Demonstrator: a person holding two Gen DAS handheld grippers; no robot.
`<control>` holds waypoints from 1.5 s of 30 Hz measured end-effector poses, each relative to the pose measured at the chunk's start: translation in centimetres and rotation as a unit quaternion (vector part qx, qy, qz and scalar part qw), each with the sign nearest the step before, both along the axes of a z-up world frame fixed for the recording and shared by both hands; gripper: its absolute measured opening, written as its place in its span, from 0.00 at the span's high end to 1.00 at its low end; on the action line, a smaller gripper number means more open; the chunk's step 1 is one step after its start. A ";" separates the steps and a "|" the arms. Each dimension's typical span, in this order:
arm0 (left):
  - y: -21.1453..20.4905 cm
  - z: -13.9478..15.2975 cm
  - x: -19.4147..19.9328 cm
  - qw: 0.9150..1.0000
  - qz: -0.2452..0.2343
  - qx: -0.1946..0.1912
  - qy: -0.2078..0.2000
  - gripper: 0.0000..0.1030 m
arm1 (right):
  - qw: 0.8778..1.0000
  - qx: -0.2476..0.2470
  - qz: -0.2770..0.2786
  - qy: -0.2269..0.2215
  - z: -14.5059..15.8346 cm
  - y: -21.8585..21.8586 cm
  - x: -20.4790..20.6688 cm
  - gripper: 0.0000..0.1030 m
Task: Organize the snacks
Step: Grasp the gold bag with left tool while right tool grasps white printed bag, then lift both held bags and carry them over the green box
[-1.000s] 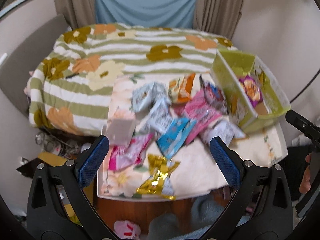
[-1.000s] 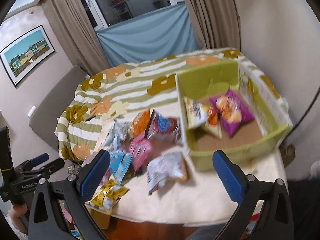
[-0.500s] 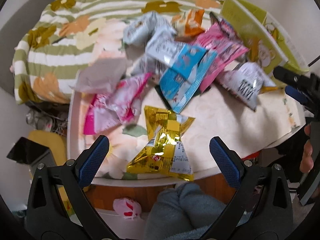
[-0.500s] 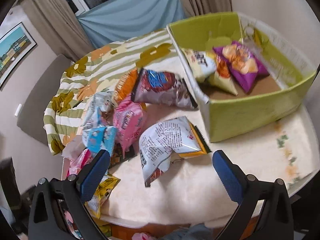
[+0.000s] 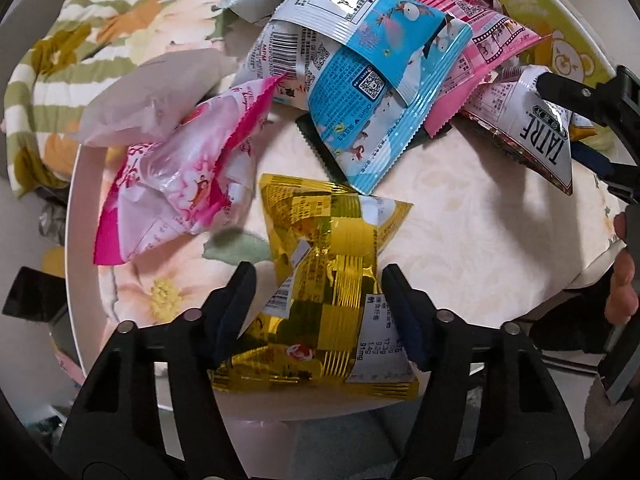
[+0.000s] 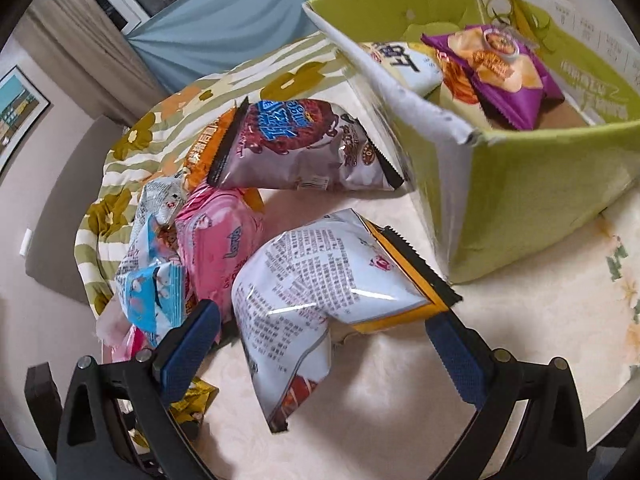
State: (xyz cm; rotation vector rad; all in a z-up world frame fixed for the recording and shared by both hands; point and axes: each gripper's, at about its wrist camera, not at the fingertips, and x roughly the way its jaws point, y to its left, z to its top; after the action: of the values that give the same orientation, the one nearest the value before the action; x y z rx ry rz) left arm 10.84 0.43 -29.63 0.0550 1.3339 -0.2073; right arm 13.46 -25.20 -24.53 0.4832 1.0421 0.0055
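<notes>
A gold foil snack bag (image 5: 324,280) lies at the table's near edge. My left gripper (image 5: 318,280) is around it, its blue pads close on both sides and seeming to touch it. Beyond lie a pink bag (image 5: 176,184), a light blue bag (image 5: 384,96) and other packets. In the right wrist view a white printed bag with an orange edge (image 6: 320,288) lies between the open fingers of my right gripper (image 6: 320,332). A green box (image 6: 520,184) to the right holds a purple bag (image 6: 504,76) and others. A purple-grey bag (image 6: 296,148) leans beside it.
The round table has a cream floral cloth (image 6: 520,340). A bed with a green striped flowered blanket (image 6: 168,120) lies behind it. The right gripper and the hand holding it show at the right edge of the left wrist view (image 5: 600,104).
Both grippers have dropped down toward the table. The left jaws have narrowed around the gold bag. The right gripper has come up to the white bag, still wide open.
</notes>
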 end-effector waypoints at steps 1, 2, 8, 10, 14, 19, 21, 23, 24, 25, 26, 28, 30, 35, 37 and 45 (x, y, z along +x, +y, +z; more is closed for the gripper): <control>0.0 0.0 0.1 1.000 0.000 0.000 0.000 0.44 | 1.000 0.003 -0.002 0.000 -0.1 0.0 0.1 0.01; -0.1 0.0 0.1 1.000 0.000 0.001 0.000 0.45 | 1.000 0.006 -0.003 0.000 -0.3 -0.2 0.2 0.01; -0.1 0.0 0.1 1.000 0.003 -0.003 0.003 0.48 | 1.000 0.029 -0.008 -0.002 -1.1 -0.5 0.8 0.01; -0.1 0.0 0.2 1.000 0.003 -0.003 0.003 0.49 | 1.000 0.028 -0.010 -0.003 -1.4 -0.5 1.0 0.03; -0.2 0.4 0.1 1.000 0.003 -0.006 0.000 0.50 | 0.999 0.043 -0.005 -0.008 -1.6 -0.6 1.0 0.23; -0.1 1.1 0.0 1.000 0.006 -0.013 -0.006 0.52 | 0.999 0.031 -0.006 -0.012 -1.1 -0.3 0.7 0.33; -0.1 1.2 0.0 1.000 0.007 -0.016 -0.006 0.53 | 0.999 0.028 -0.009 -0.013 -0.9 -0.4 0.4 0.34; 0.1 1.4 -0.1 1.000 0.008 -0.018 -0.007 0.53 | 1.000 0.026 -0.011 -0.014 -0.7 -0.4 0.3 0.35; 0.1 1.5 -0.2 1.000 0.009 -0.019 -0.009 0.53 | 1.000 0.026 -0.010 -0.014 -0.6 -0.5 0.1 0.35; 0.3 1.5 -0.2 1.000 0.010 -0.021 -0.011 0.54 | 1.000 0.025 -0.010 -0.014 -0.5 -0.4 0.1 0.35; 0.4 1.7 -0.3 1.000 0.011 -0.025 -0.012 0.54 | 1.000 0.024 -0.009 -0.015 -0.4 -0.3 0.0 0.35; 0.6 2.0 -0.5 0.999 0.011 -0.028 -0.014 0.54 | 1.000 0.021 -0.007 -0.016 -0.2 -0.2 -0.3 0.35; 0.7 2.4 -0.7 0.999 0.012 -0.033 -0.017 0.55 | 1.000 0.019 -0.004 -0.017 0.2 -0.1 -0.8 0.35; 1.1 4.2 -1.2 0.998 0.011 -0.044 -0.031 0.55 | 1.000 0.015 0.002 -0.019 1.2 0.3 -1.7 0.35; 1.3 4.8 -1.3 0.998 0.012 -0.050 -0.036 0.55 | 1.000 0.014 0.003 -0.022 1.7 0.5 -2.0 0.35; 2.1 10.3 -1.9 0.992 0.012 -0.097 -0.082 0.56 | 0.999 0.006 0.011 -0.051 5.1 1.2 -4.2 0.35</control>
State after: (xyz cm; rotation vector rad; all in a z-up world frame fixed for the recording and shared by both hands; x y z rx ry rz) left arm 8.98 2.55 -19.28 -0.1073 1.1442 -0.3047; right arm 9.26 -24.04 -19.40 0.4772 0.9477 0.0564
